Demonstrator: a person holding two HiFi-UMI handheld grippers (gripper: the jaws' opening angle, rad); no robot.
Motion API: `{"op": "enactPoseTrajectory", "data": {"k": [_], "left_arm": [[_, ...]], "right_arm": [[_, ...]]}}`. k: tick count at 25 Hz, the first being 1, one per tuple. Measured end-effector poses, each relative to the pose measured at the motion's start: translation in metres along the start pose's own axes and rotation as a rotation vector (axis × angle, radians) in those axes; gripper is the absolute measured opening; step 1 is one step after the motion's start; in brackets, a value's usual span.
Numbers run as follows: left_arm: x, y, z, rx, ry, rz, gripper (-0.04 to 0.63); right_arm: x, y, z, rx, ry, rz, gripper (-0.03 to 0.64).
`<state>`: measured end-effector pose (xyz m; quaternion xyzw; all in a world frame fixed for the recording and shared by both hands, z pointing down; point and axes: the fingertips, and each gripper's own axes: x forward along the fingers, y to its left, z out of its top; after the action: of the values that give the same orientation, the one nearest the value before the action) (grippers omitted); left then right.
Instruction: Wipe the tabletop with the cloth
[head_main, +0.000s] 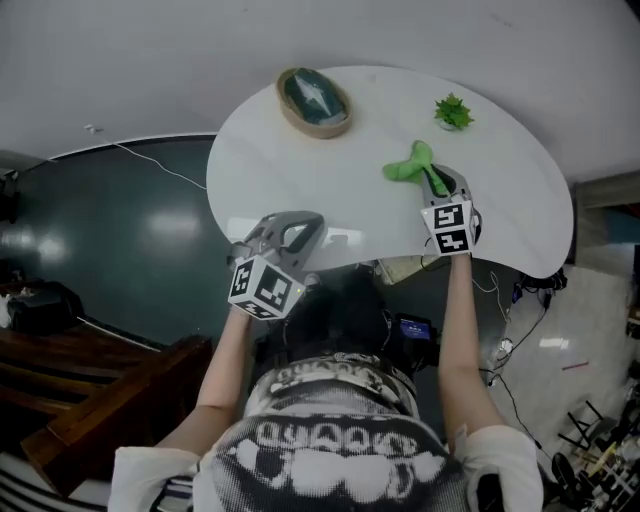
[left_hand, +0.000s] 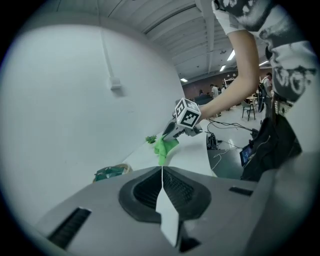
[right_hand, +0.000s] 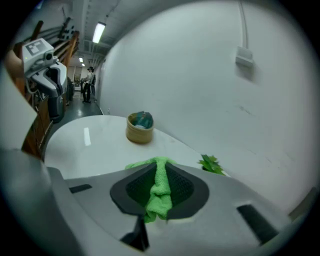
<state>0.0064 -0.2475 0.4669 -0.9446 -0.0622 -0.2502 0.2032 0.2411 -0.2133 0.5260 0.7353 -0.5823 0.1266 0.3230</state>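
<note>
A bright green cloth (head_main: 410, 165) lies bunched on the white tabletop (head_main: 330, 185), right of centre. My right gripper (head_main: 437, 180) is shut on the green cloth (right_hand: 159, 187), which is squeezed between its jaws and spills out ahead of them. The cloth (left_hand: 164, 145) also shows far off in the left gripper view, under the right gripper (left_hand: 172, 131). My left gripper (head_main: 298, 232) sits at the table's near left edge, jaws pressed together with nothing between them (left_hand: 161, 172).
A round woven basket (head_main: 314, 101) with a teal object inside stands at the back of the table. A small green plant (head_main: 453, 111) sits at the back right. A wall runs behind the table; cables lie on the floor to the right.
</note>
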Motion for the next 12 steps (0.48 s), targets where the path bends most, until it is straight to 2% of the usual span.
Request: {"op": "enactPoseTrajectory", "data": {"k": [7,12], "left_arm": [[-0.088,0.011,-0.073,-0.066,0.065,0.093,0.006],[-0.132,0.018,-0.111,-0.108,0.087,0.138,0.006]], "right_arm": [[0.038,0.158,0.094,-0.095,-0.09,0.196,0.051],[0.056,0.25,0.142,-0.156,-0.127,0.306,0.052]]}}
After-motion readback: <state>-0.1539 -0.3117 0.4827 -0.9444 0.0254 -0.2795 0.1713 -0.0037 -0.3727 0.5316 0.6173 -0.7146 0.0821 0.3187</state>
